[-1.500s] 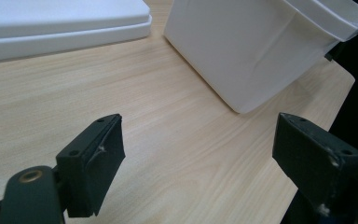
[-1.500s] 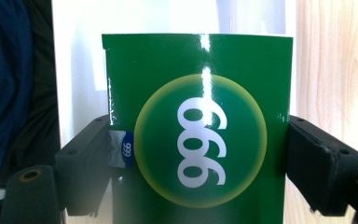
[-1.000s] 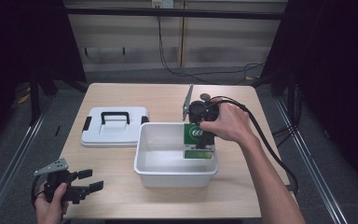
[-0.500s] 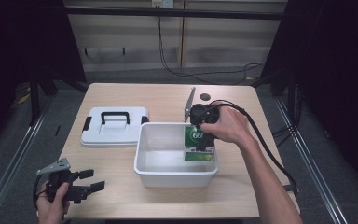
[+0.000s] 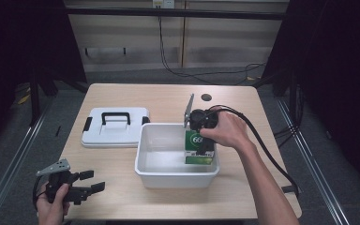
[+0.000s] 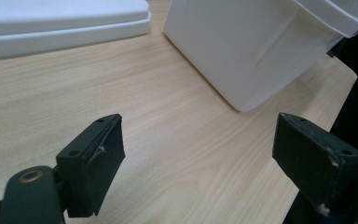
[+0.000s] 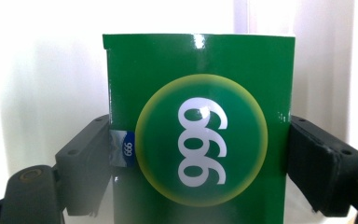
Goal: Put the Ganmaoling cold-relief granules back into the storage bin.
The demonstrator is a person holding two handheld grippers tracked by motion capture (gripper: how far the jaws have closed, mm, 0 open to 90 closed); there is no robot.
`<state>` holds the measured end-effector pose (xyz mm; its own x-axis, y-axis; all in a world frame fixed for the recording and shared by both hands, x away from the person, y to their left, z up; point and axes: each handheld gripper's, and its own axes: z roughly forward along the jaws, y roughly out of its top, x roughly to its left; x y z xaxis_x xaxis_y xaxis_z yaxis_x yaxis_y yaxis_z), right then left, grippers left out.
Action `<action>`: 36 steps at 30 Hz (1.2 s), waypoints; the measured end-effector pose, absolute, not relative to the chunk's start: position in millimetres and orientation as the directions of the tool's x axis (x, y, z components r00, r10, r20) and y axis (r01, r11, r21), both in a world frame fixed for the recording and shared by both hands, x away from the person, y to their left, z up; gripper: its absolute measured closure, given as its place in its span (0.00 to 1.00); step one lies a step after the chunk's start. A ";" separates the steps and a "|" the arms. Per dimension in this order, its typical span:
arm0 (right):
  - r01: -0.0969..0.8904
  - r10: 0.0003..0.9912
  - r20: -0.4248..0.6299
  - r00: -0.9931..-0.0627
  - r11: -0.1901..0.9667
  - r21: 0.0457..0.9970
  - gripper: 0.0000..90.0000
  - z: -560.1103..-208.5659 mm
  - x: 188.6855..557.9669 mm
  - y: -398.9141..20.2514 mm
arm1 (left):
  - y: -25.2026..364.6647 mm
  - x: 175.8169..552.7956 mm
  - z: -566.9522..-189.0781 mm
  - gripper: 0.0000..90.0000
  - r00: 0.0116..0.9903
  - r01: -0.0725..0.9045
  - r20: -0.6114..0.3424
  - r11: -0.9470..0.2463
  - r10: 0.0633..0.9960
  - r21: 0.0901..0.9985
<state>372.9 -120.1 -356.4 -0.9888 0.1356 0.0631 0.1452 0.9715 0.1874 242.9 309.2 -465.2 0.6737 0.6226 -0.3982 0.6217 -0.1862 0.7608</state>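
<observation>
Inside the white tub [image 5: 168, 171], against its right wall, the green box [image 5: 197, 149] stands upright, its "999" roundel facing the right gripper [image 5: 201, 140]. That gripper's jaws press the box's two sides in the right gripper view [image 7: 198, 154], clamped on it; whether the box's base touches the tub floor is hard to judge from above. Just left of the tub lies the white lid [image 5: 115, 126] with its black handle. Well apart, at the table's [image 5: 243, 197] near left corner, the left gripper [image 5: 91, 181] hovers with jaws spread wide, holding nothing.
</observation>
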 end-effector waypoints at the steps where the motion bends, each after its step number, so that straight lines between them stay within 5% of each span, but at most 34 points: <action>1: 0.141 0.131 0.063 -0.989 0.971 0.191 0.17 -357.7 373.1 -120.5 | 309.3 243.0 -465.2 0.18 0.674 0.622 -0.399 -0.185 0.622 0.761; 36: 0.114 0.108 0.056 -0.993 0.988 0.102 0.17 -406.6 371.4 -109.0 | 309.8 243.3 -464.6 0.18 0.671 0.621 -0.400 -0.179 0.624 0.763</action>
<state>371.4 -109.0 -406.6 -0.9925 0.1082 0.0563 0.1135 0.9883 0.1016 243.3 309.8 -464.6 0.6712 0.6243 -0.3997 0.6211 -0.1794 0.7629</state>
